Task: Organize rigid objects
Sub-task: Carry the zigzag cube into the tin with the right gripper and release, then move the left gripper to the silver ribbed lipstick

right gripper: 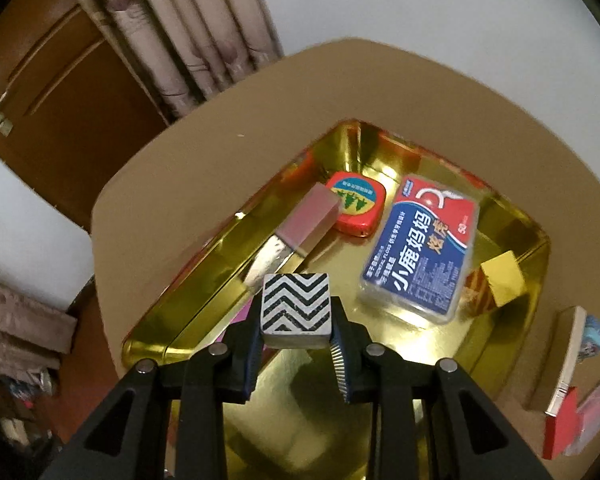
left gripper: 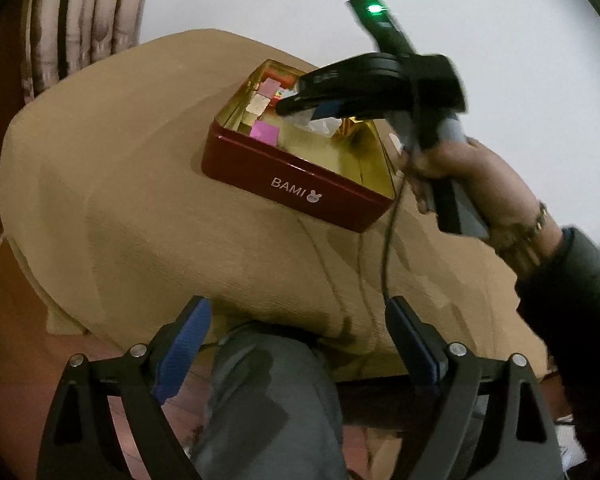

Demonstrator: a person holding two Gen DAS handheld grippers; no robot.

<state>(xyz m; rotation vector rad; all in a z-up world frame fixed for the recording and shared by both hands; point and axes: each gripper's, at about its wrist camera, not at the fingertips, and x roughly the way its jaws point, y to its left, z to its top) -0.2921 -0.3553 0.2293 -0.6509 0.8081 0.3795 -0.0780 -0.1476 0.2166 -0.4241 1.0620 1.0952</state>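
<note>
A red tin [left gripper: 300, 188] marked BAMI, gold inside [right gripper: 204, 280], stands on a tan-covered table. In the right wrist view it holds a pink block [right gripper: 312, 216], a red rounded case [right gripper: 356, 204], a blue-and-red floss box [right gripper: 420, 248] and a gold cube [right gripper: 504, 284]. My right gripper [right gripper: 296, 306] hangs over the tin's near end, shut on a black-and-white zigzag block [right gripper: 296, 300]. The left wrist view shows that gripper [left gripper: 296, 100] from the side above the tin, held by a hand [left gripper: 460, 172]. My left gripper [left gripper: 298, 308] is open and holds nothing, near the table's front edge.
Outside the tin on the right lie a flat box with a pale edge [right gripper: 572, 360] and a red block [right gripper: 560, 428]. A black cable [left gripper: 386, 248] trails over the cloth. A grey-trousered knee [left gripper: 268, 392] is below the left gripper. Curtain [right gripper: 172, 40] and wooden door [right gripper: 60, 100] stand behind.
</note>
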